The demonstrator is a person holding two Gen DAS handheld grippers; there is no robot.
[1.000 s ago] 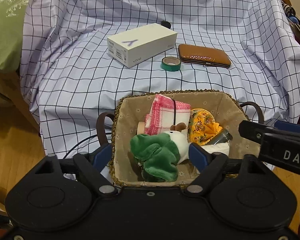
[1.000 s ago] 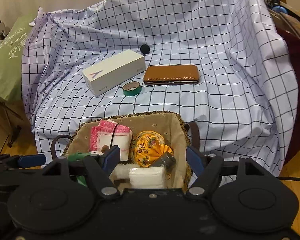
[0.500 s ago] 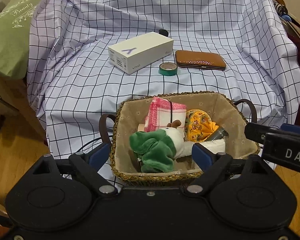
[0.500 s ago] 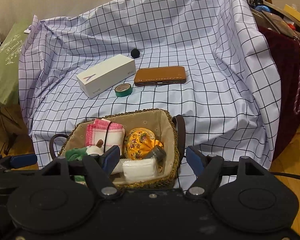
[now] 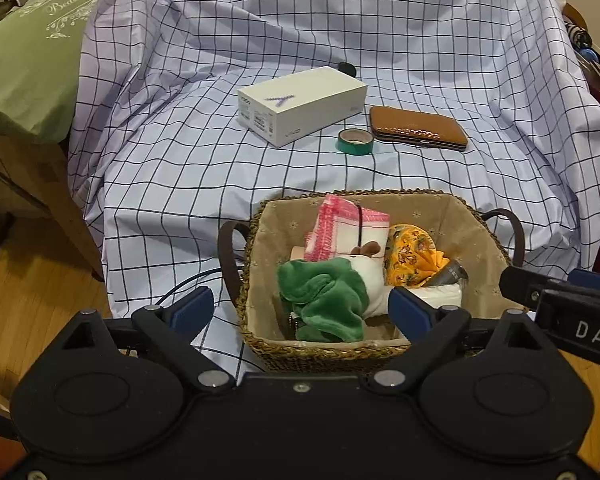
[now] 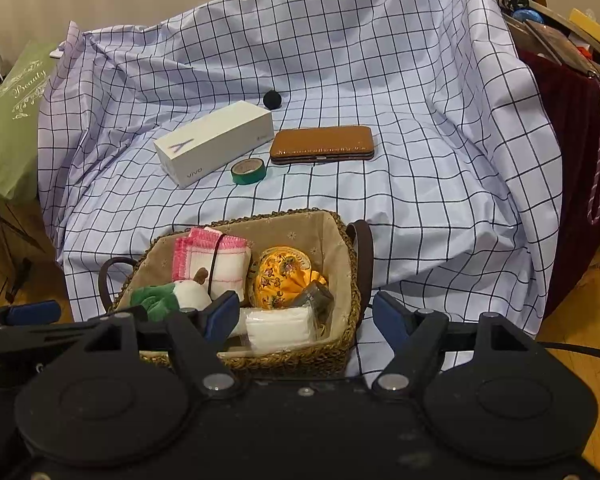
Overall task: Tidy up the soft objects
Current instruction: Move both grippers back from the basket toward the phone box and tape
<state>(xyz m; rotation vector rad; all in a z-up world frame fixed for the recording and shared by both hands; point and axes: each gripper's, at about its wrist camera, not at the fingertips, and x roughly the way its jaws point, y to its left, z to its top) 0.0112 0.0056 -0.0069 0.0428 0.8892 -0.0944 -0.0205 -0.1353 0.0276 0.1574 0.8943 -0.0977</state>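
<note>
**Soft things gathered in the basket, both grippers empty**

Clearly, the soft items sit together in the woven basket (image 5: pixel 324 354), which lies directly ahead of the left gripper (image 5: pixel 302 306) and ahead and slightly left of the right gripper (image 6: pixel 306 314). Both grippers are spread wide and grip nothing.

The green plush toy (image 5: pixel 324 300), nearest the left gripper's fingers, looks light, limp and fuzzy; it should squash under pressure, so a pinch across its bulkiest fold seems safest. Behind it stands a pink-edged folded cloth (image 5: pixel 346 232), thin and floppy, probably best taken by its banded middle. The yellow floral pouch (image 6: pixel 282 278) is gathered fabric, easy to bunch. The white tissue pack (image 6: pixel 280 328), just ahead of the right gripper, looks slick in its wrapper and may slip.

Farther ahead on the checked sheet (image 5: pixel 180 168) lie rigid things: a white box (image 5: pixel 300 104), a green tape roll (image 5: pixel 355 141) and a brown leather case (image 5: pixel 418 128).
</note>
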